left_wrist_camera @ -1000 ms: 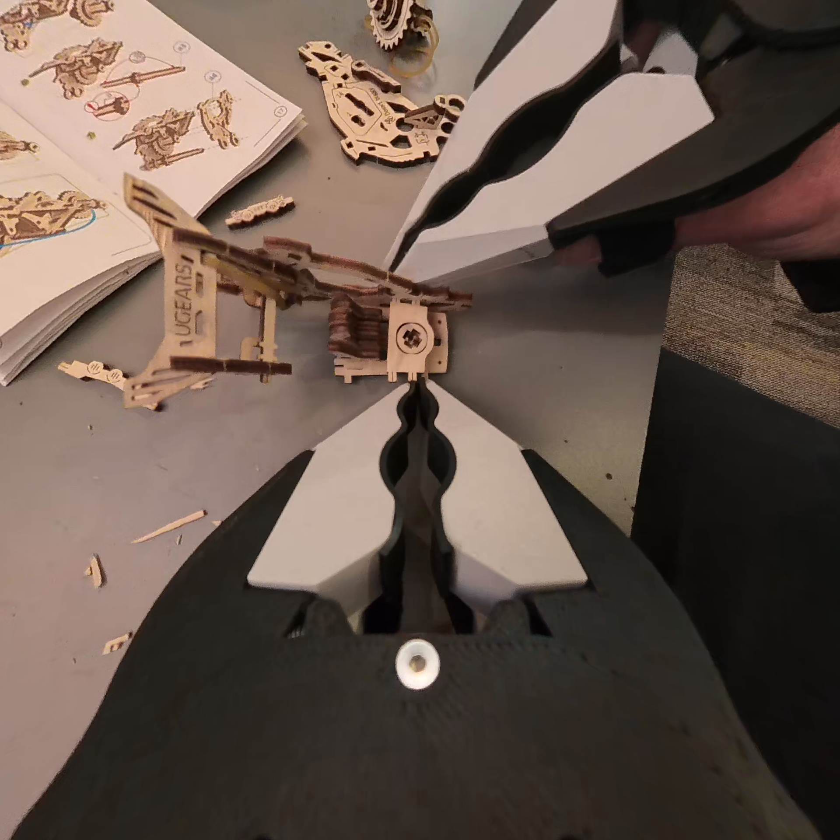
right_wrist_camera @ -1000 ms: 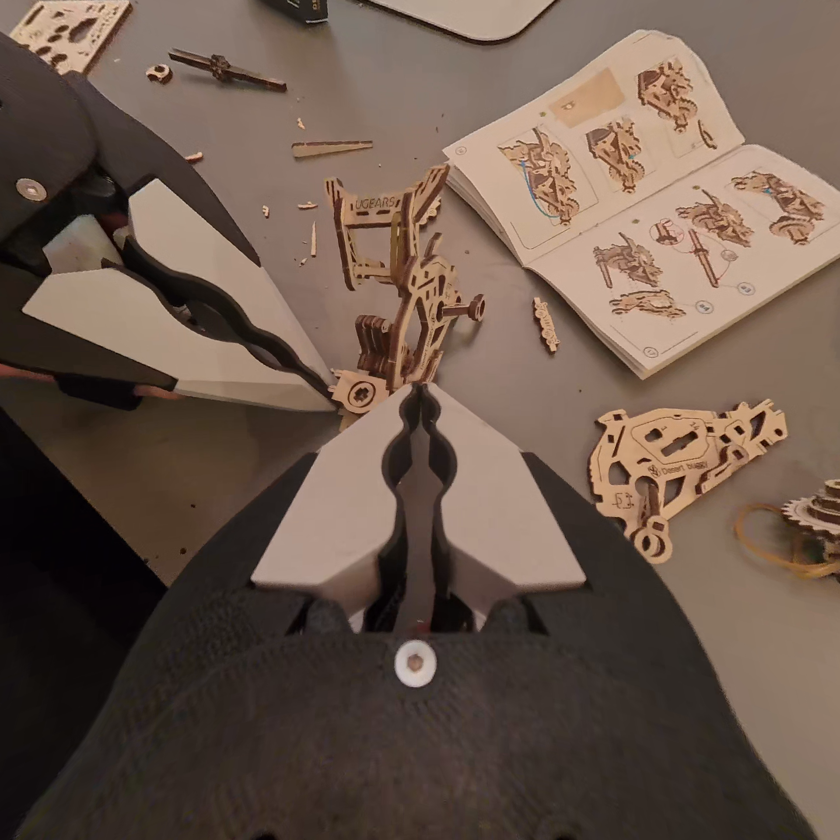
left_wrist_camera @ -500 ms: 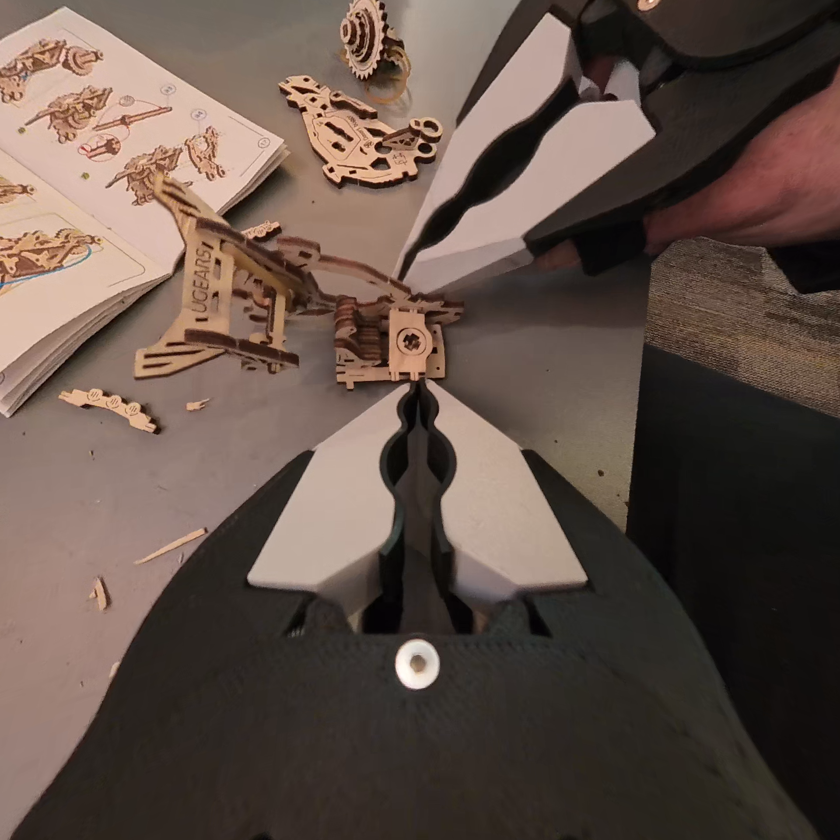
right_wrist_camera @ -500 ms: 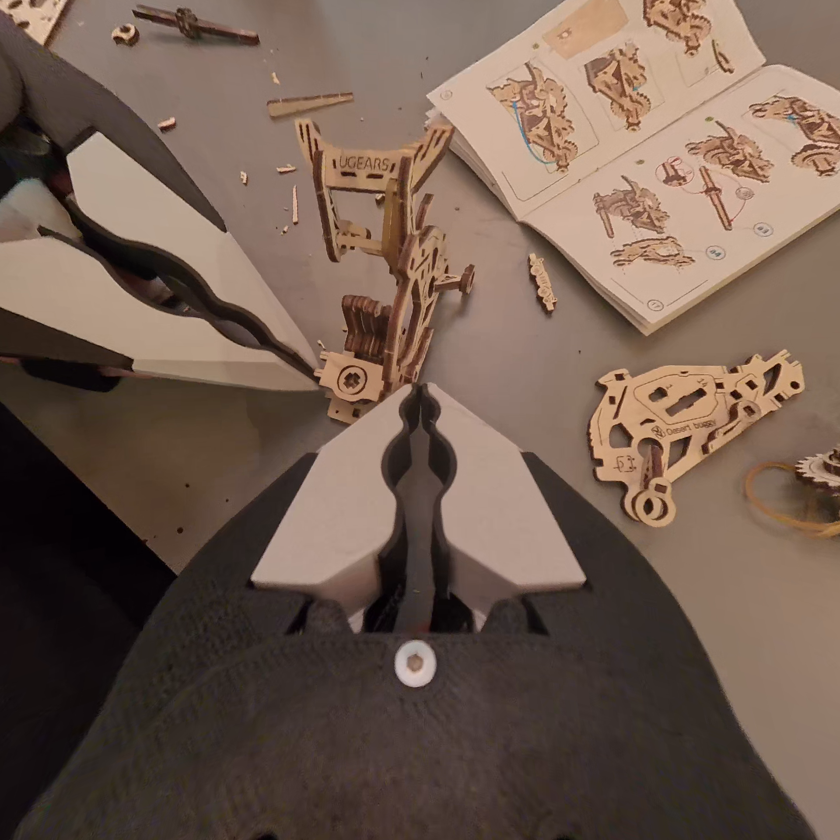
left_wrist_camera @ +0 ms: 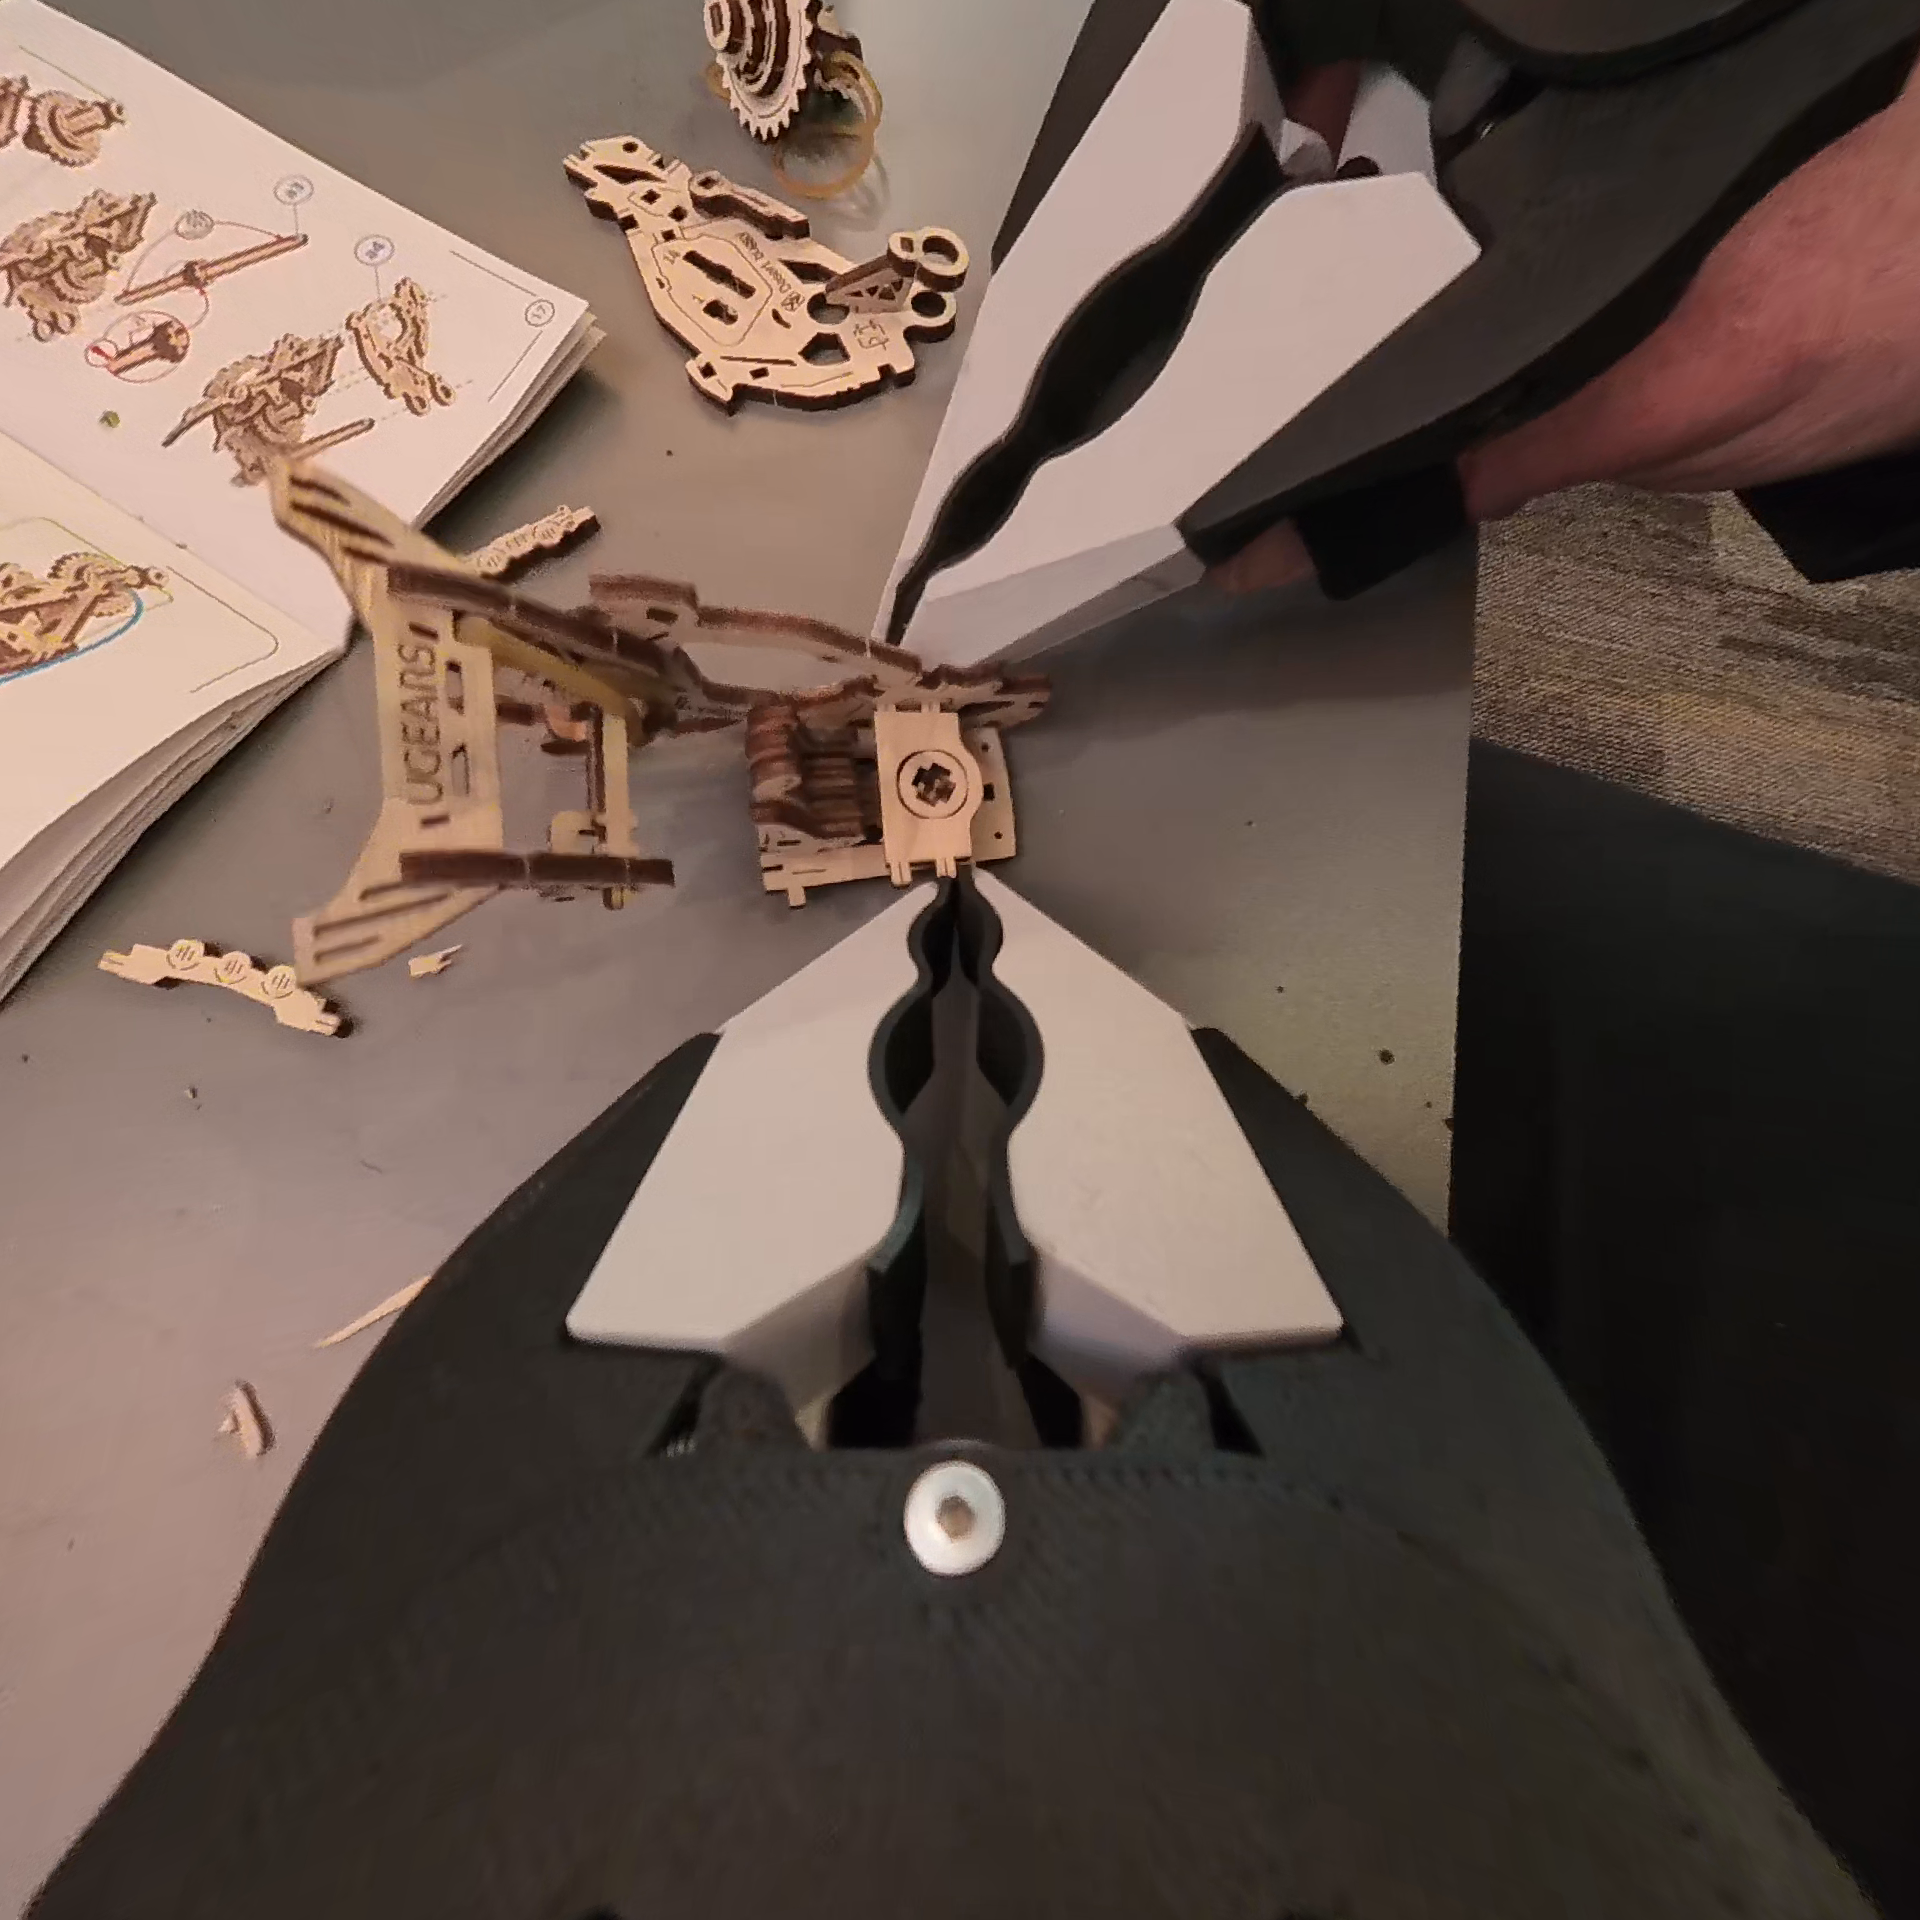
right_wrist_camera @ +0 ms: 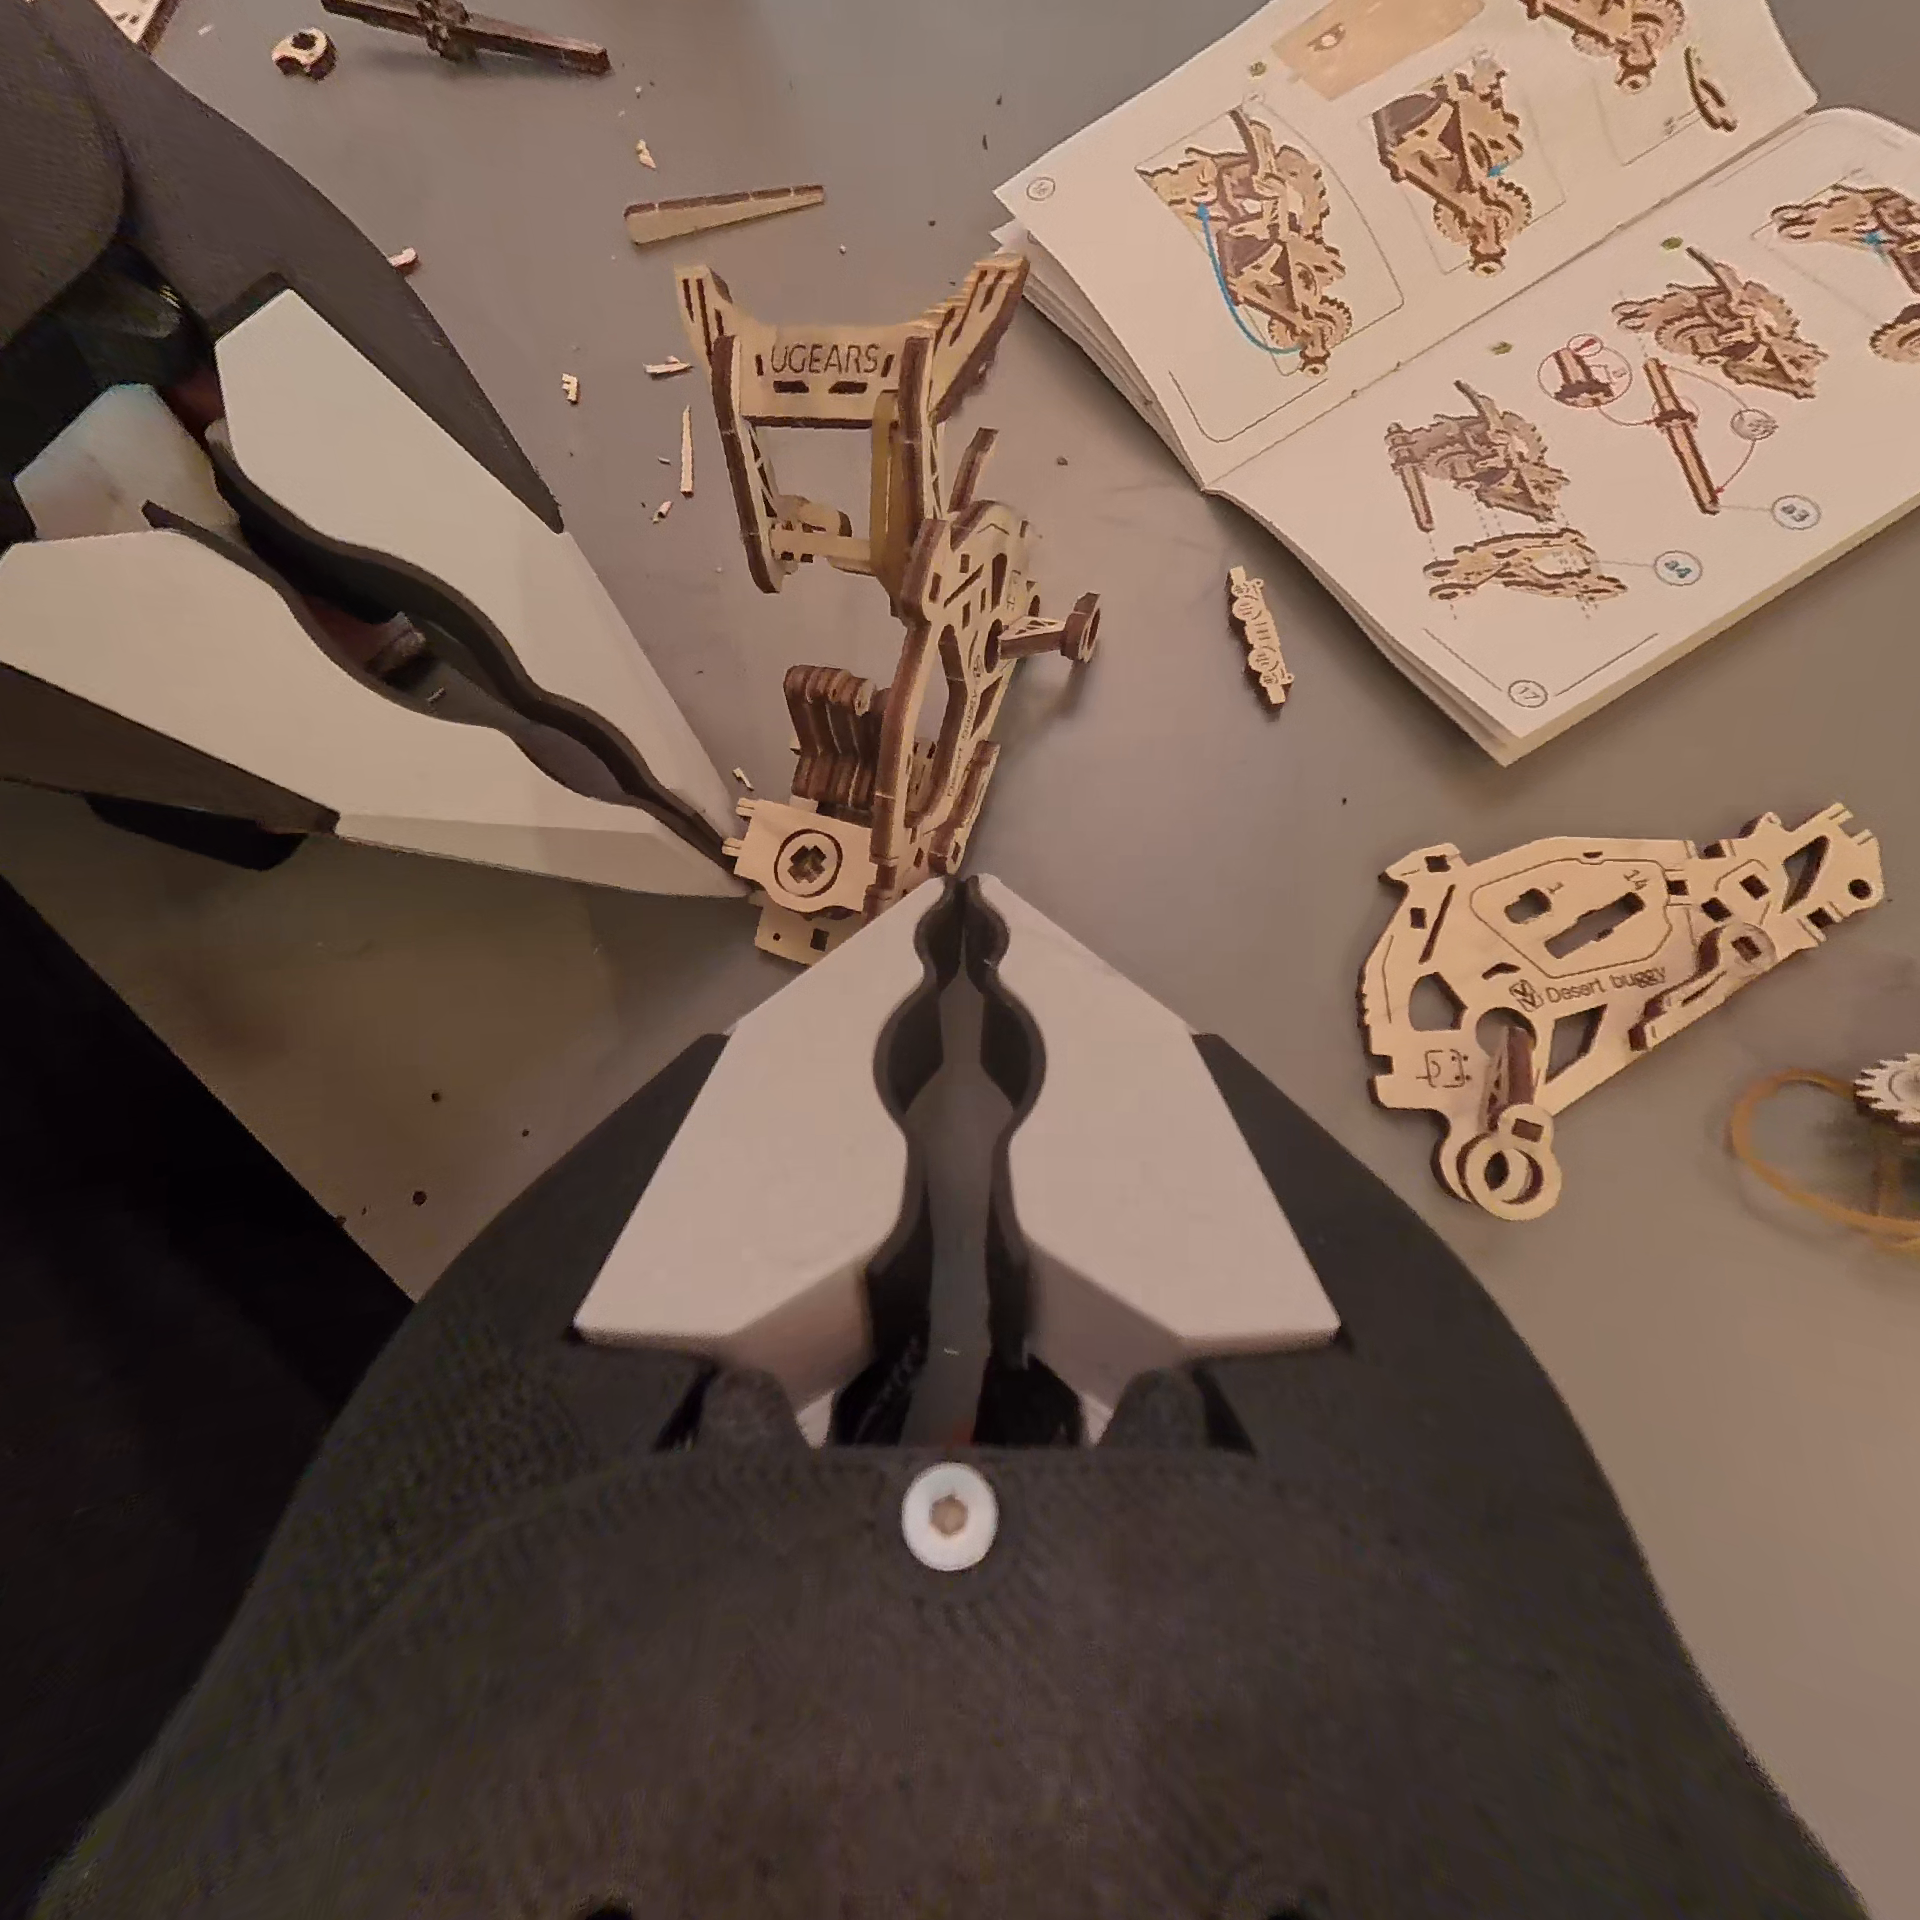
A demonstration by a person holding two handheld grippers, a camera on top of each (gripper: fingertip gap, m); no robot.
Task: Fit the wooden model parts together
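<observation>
While both my claws pinch the model [left_wrist_camera: 665, 748] at its near end, it has dropped lower toward the table [left_wrist_camera: 1195, 831] and turned a bit. My left claw [left_wrist_camera: 951, 883] and right claw [right_wrist_camera: 958, 883] are closed on it. I think I'm setting it down to add the flat part [right_wrist_camera: 1621, 987] on the right.

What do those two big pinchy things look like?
Each hand-held gripper, left and right, has two pale grey wedge-shaped fingers with wavy black pads inside, set in a rough black body with one silver screw. The person's hand wears a black fingerless glove.
</observation>
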